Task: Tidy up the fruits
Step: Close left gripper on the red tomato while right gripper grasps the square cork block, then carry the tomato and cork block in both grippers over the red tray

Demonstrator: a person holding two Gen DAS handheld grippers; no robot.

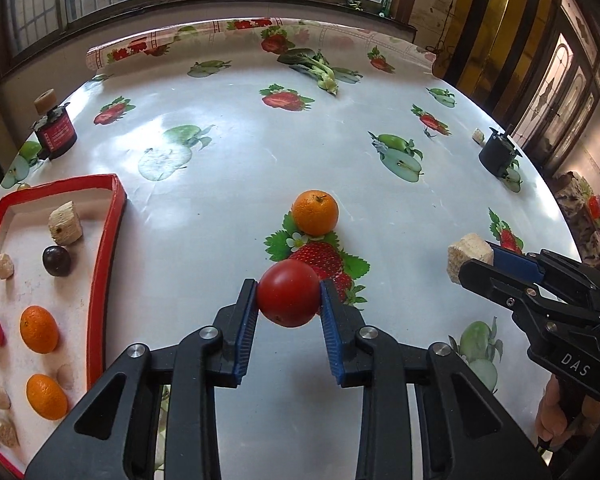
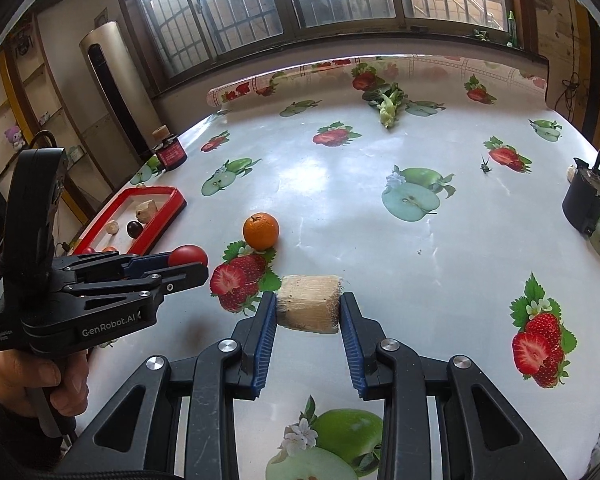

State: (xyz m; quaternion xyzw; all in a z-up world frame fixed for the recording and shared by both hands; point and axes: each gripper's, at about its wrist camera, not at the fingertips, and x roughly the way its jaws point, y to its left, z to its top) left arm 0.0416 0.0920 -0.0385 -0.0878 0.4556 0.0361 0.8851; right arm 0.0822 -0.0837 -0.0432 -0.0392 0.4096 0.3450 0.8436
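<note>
Both pairs of jaws are gripping something: the left gripper (image 1: 289,294) is pinching a red tomato (image 1: 289,293) between its blue pads, nearly closed around it, while the right gripper (image 2: 309,307) is clamping a pale, fibrous block (image 2: 310,303) at its two ends, the jaws standing narrow. Whether either load is clear of the tablecloth (image 1: 240,168) is hard to judge, though the block seems to be hanging a little above it. Ahead of the left jaws an orange (image 1: 315,212) is sitting loose on the cloth, and off to their left the red tray (image 1: 112,224) is already holding two oranges, a dark plum, a small tomato and several pale chunks. Risk is lying mainly in the tomato: it is round, smooth and soft, and the pads are meeting it only at its widest sides, so a quick swing toward the tray is likely to let it roll out downward, while squeezing harder is likely to bruise or split it. Carrying it low is also inviting a knock against the tray's raised rim. On the right, the block's frayed ends are giving the pads a crumbly hold, so it may be shedding or twisting loose. With both grippers working near each other, a crossing path is risking a collision.
</note>
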